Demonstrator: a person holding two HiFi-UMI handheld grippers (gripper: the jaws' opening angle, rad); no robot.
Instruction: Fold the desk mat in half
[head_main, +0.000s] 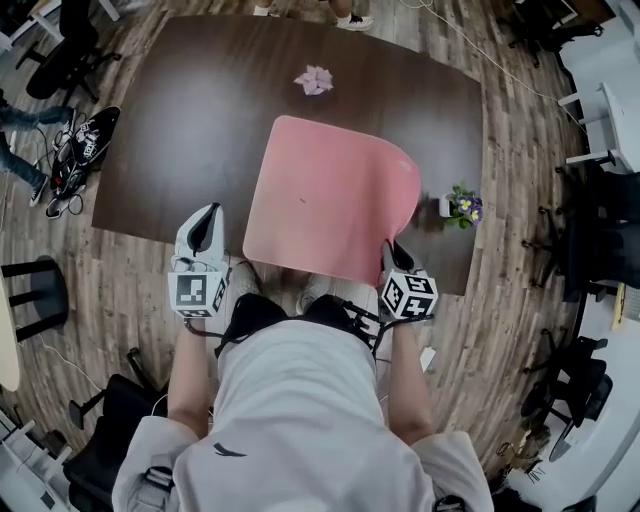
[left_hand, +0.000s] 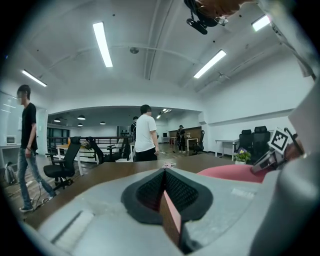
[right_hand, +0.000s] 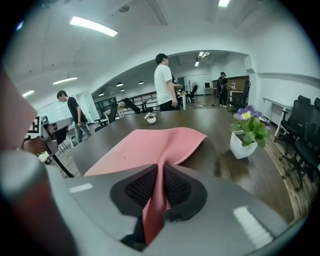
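Your left tool (left_hand: 164, 192) and right tool (right_hand: 159, 192) each clamp the near edge of the pink desk mat (head_main: 330, 195), which lies ahead of them on the tabletop (head_main: 190, 120). The fold looks barely started, so next lift that edge and carry it over to the far one.

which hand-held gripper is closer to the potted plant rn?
Right. The right hand-held gripper clamps the desk mat beside the potted plant; the left hand-held gripper clamps its opposite side.

potted plant (head_main: 461, 207) at table (head_main: 190, 130) right edge; small pink ornament (head_main: 314, 80) far side
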